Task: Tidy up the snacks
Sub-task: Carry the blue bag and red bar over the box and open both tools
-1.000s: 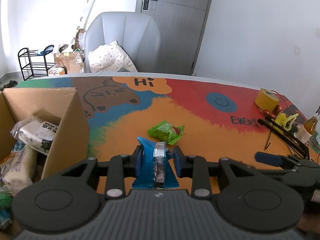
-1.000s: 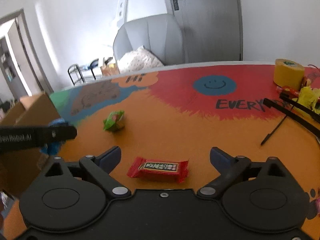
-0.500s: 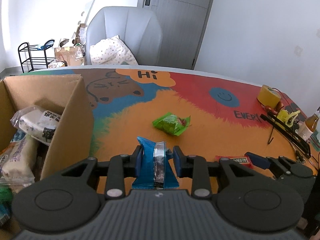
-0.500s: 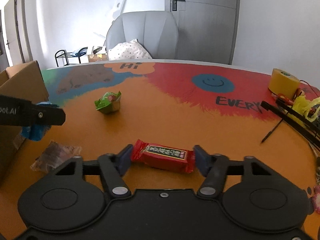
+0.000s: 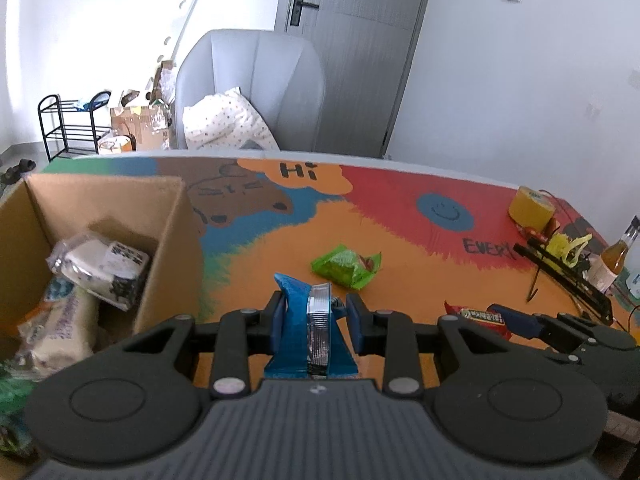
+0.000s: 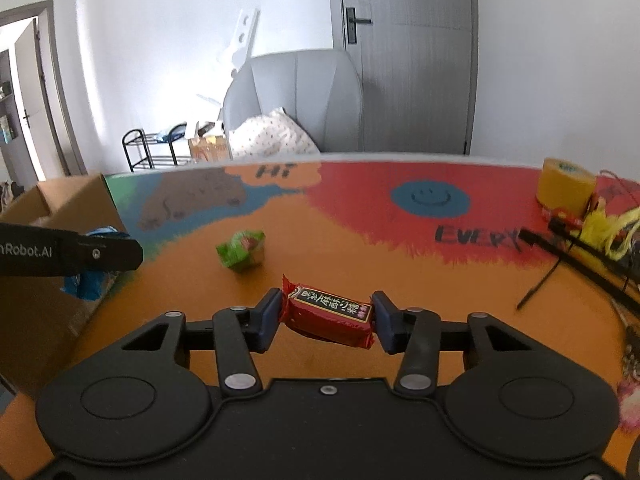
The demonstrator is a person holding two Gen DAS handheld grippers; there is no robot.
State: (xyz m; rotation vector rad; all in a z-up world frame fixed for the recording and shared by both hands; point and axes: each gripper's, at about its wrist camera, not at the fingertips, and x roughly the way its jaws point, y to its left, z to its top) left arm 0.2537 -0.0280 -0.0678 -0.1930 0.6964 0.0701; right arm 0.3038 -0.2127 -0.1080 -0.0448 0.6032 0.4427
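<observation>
My left gripper [image 5: 316, 320] is shut on a blue snack packet [image 5: 306, 332] with a silver seam, held above the table just right of the cardboard box [image 5: 172, 248]. The box holds several wrapped snacks [image 5: 104, 268]. My right gripper [image 6: 326, 320] is shut on a red candy bar [image 6: 330, 316] with a black label, lifted off the table. A green snack packet [image 5: 346, 266] lies on the orange part of the table ahead; it also shows in the right wrist view [image 6: 242, 250]. The left gripper and blue packet [image 6: 90, 280] show at the left of the right wrist view.
A yellow tape roll [image 5: 530, 208], black pens and sticks [image 5: 560, 272], a yellow wrapper and a bottle [image 5: 618, 256] crowd the table's right end. A grey chair [image 5: 256, 92] with a pillow stands behind the far edge.
My right gripper closed on the red candy bar and lifted it off the table. My left gripper rose and moved left toward the box with the blue packet.
</observation>
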